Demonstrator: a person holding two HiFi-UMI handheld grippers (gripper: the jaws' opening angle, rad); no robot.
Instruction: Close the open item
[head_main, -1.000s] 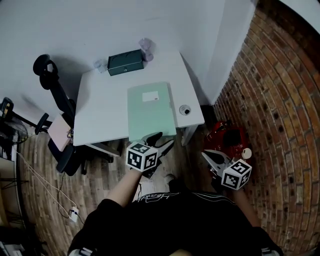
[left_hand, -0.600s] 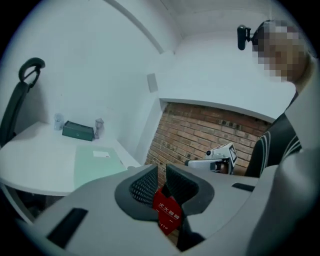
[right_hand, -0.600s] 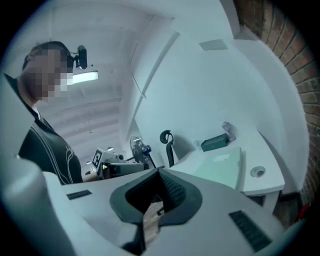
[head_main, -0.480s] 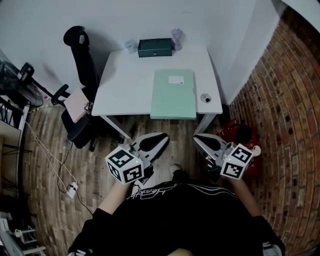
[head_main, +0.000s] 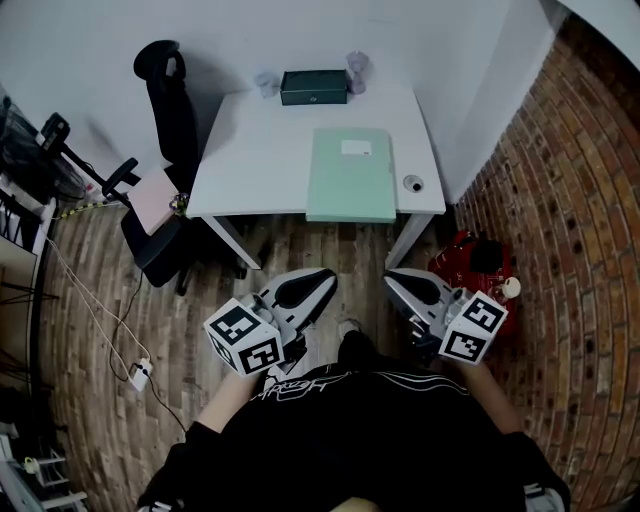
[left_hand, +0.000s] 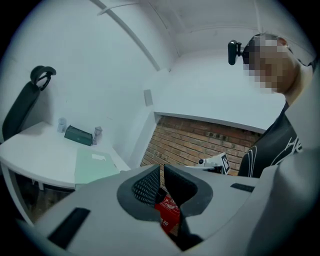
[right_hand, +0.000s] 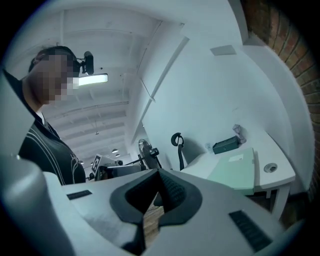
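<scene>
Left gripper (head_main: 322, 275): its jaws have just been closing and stand almost together, with nothing between them. Right gripper (head_main: 392, 278): fully closed, empty. Both are held short of the table (head_main: 255, 150). On it the green folder (head_main: 352, 175) lies closed, long axis pointing away from the person. Its white label (head_main: 355, 148) is unreadable.

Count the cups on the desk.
2: one cup left of the box, the other right of it. Nothing seems to hide more.

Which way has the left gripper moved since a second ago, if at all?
Yes: the left gripper pulled back from the table edge toward the person, jaws just closing, empty.
</scene>
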